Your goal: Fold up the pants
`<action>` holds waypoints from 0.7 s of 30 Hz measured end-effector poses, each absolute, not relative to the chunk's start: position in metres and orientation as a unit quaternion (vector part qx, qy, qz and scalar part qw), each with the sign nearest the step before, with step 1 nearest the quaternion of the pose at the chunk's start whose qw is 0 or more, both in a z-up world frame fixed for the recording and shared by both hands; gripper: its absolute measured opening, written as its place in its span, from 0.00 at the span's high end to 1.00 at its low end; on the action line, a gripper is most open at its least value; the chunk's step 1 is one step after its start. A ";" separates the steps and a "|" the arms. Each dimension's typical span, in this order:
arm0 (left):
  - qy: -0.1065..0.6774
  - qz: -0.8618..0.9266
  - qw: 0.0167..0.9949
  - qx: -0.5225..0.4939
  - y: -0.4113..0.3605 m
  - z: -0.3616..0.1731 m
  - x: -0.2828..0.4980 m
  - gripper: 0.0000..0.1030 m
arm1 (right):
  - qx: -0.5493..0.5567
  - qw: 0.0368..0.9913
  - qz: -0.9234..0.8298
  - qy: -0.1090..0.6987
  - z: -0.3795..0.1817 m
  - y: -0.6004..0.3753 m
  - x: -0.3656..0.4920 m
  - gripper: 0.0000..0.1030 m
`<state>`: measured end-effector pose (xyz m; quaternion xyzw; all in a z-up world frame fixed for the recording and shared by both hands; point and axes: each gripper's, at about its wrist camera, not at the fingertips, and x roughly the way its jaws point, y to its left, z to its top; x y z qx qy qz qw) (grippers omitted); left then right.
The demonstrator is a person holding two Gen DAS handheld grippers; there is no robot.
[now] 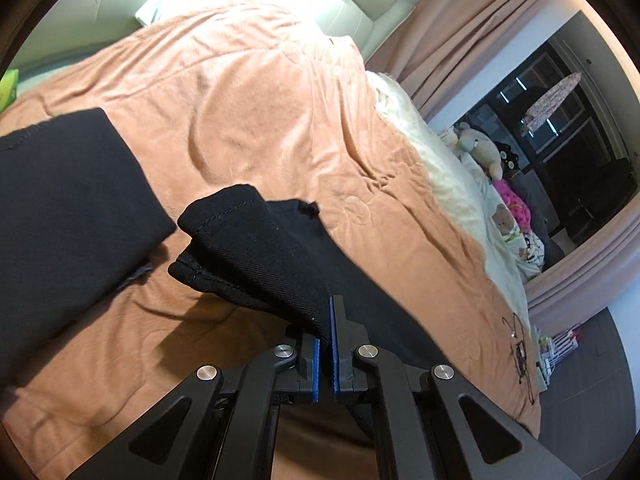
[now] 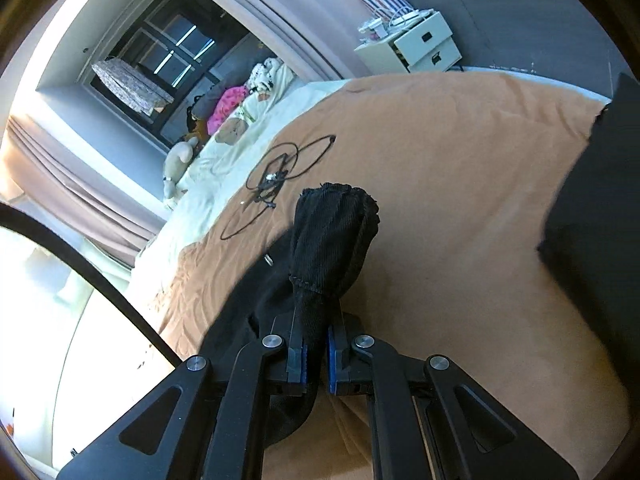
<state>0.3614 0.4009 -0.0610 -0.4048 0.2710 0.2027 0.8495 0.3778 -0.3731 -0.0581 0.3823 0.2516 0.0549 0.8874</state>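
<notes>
**Both claws clamped on the black pants above the bed**

The big peach blanket (image 1: 260, 92) fills both views, spread across the bed, and the black pants (image 1: 68, 200) lie over it: one broad dark panel flat at the left of the left wrist view, the rest lifted off the cover. The left gripper (image 1: 329, 344) has its blue pads pinched tight on a folded, stitched edge of the fabric, which bunches out ahead of the fingers. Over on the right gripper (image 2: 315, 354), same story: jaws closed hard on a gathered wad of the black cloth standing up past the tips. Further off, a white bedside cabinet (image 2: 420, 46) against the grey wall, soft toys (image 1: 480, 148) by the dark window, and a looped black cable (image 2: 280, 172) lying on the blanket. No readable writing or labels anywhere; the small print on the cabinet clutter is too blurred to tell.
</notes>
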 end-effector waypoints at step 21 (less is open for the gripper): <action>0.282 0.196 0.851 -0.396 0.370 -0.028 0.216 0.96 | 0.374 0.883 0.072 0.274 -0.055 -0.416 0.249 0.97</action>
